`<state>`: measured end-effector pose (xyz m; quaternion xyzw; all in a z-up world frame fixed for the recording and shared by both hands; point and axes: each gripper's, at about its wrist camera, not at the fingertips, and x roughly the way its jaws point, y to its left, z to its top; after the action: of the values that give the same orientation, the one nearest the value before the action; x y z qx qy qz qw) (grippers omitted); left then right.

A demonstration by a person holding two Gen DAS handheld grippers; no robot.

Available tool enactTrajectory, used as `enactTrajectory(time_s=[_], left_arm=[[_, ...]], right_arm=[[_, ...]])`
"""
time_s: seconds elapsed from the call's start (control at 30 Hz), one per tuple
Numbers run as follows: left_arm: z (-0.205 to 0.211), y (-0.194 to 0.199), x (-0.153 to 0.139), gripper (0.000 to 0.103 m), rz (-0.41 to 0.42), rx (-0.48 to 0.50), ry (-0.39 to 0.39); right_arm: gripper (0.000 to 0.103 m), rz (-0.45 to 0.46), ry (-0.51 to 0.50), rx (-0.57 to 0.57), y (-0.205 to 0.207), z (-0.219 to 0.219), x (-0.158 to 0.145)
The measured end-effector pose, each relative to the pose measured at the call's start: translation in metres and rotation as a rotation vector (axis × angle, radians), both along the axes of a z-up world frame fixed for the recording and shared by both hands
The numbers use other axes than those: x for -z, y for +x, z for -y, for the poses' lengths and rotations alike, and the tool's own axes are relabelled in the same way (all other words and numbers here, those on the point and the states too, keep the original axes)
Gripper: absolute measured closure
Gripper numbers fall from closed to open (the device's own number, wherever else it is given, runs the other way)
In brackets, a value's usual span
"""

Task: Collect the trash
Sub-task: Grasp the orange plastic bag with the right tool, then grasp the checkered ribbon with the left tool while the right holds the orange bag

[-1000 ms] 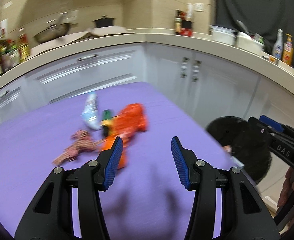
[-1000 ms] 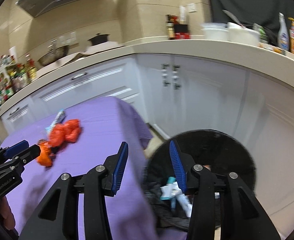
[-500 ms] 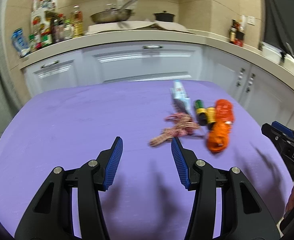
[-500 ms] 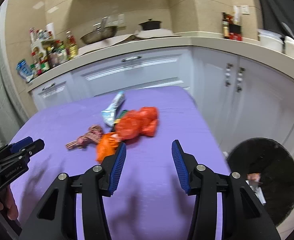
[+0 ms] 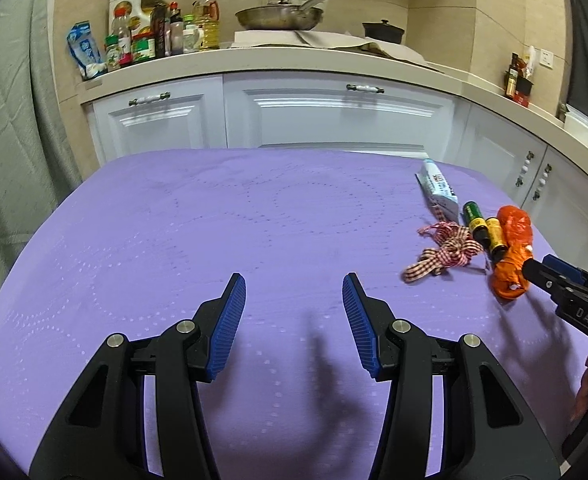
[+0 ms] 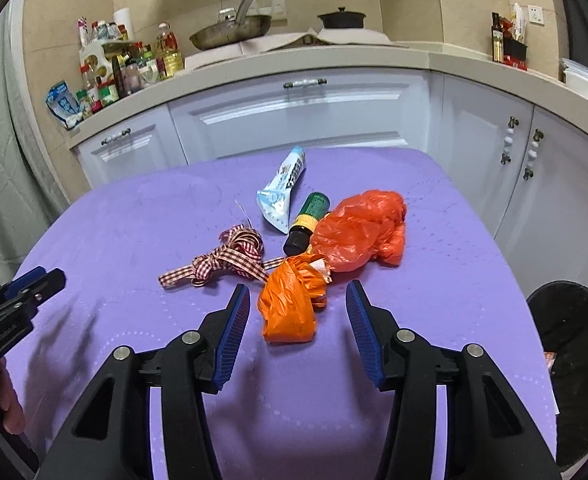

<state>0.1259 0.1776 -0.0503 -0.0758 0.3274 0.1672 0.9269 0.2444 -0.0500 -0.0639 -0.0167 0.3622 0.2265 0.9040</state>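
Trash is bunched on the right half of the purple table, five pieces as far as I can count: orange bag, red bag, small dark bottle, squeezed tube, gingham ribbon. All of it is on the cloth, none gripped. Black bin sits on the floor off the table's right edge; I see something pale low at its rim, too small to identify. So I judge collection far from finished, with the whole pile left.

Right gripper: jaws opening, orange bag lies between them, pads not pressing on it. I'd call this lining up for the first grab in view. Left gripper: jaws spread about halfway, nothing between them, only bare cloth ahead. From its camera the pile is off to the right, well apart from its tips, with the right tool's nose just beside the orange bag.

Room: left and centre of the table are bare, so there is plenty of sweep space. The pile is tight: orange bag touches the red bag, the bottle leans against the red bag, and the ribbon tail runs up to the orange bag. Grabbing one may drag a neighbour. The red bag is near the right table edge, with the bin below it. White cabinets stand behind the far edge, clear of the work area.
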Motion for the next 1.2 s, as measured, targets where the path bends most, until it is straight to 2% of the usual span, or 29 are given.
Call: enactTrajectory(time_s=[0.27, 0.37, 0.53, 0.83, 1.2], left_arm=[[-0.003, 0.004, 0.004, 0.053, -0.003, 0.015, -0.019], [0.000, 0.008, 0.004, 0.053, -0.001, 0.026, -0.023], [0.012, 0.015, 0.002, 0.053, 0.004, 0.063, -0.031], [0.050, 0.031, 0.000, 0.053, 0.009, 0.147, -0.018], [0.088, 0.054, 0.002, 0.053, -0.014, 0.208, 0.012]], right_arm=[[0.053, -0.055, -0.019, -0.005, 0.009, -0.007, 0.011], [0.065, -0.055, -0.021, -0.030, 0.008, -0.011, 0.010], [0.068, -0.035, -0.022, -0.038, 0.000, -0.009, 0.006], [0.068, 0.027, -0.021, 0.012, -0.014, 0.023, -0.010], [0.068, 0.035, 0.002, 0.126, -0.001, 0.078, -0.009]])
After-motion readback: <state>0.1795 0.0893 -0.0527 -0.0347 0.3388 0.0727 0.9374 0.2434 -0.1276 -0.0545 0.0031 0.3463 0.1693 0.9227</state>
